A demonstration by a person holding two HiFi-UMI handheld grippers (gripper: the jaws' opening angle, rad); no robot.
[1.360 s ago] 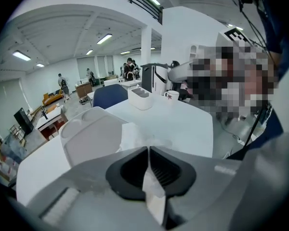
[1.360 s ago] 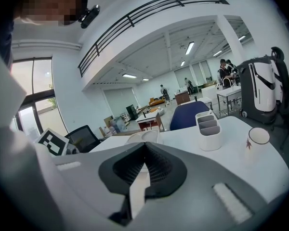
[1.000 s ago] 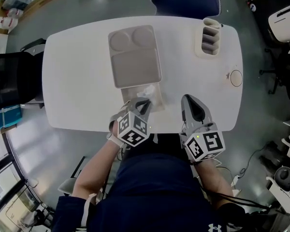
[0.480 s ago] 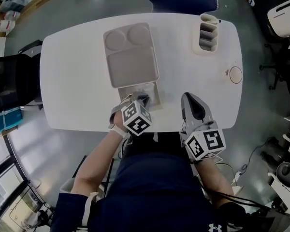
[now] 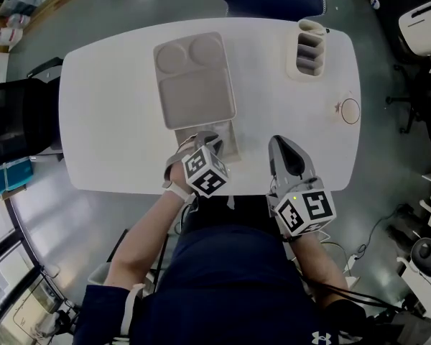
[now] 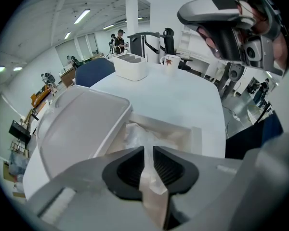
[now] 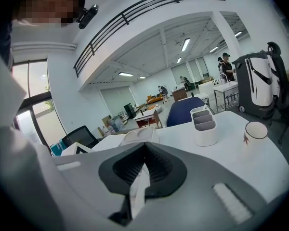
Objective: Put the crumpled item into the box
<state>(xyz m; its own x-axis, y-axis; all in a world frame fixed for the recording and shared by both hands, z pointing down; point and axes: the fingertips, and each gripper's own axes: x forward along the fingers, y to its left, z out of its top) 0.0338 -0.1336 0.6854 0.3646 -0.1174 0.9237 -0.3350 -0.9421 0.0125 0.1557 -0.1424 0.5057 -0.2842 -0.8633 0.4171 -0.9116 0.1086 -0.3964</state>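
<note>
White office table [image 5: 115, 121], near edge first: right gripper [image 5: 287, 157] is closed with nothing in it. Left gripper [image 5: 210, 142] pinches a tail of the crumpled item [image 6: 137, 134] — its bulk lies inside the box [image 6: 197, 134]. I'd release low, then lift straight up — clear of the lid [image 5: 194, 85] beyond.

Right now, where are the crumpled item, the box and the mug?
crumpled item [image 6: 135, 135], left gripper view, bunched top.
box [image 6: 196, 138], left gripper view, right wall.
mug [image 7: 253, 135], right gripper view, its side.
</note>
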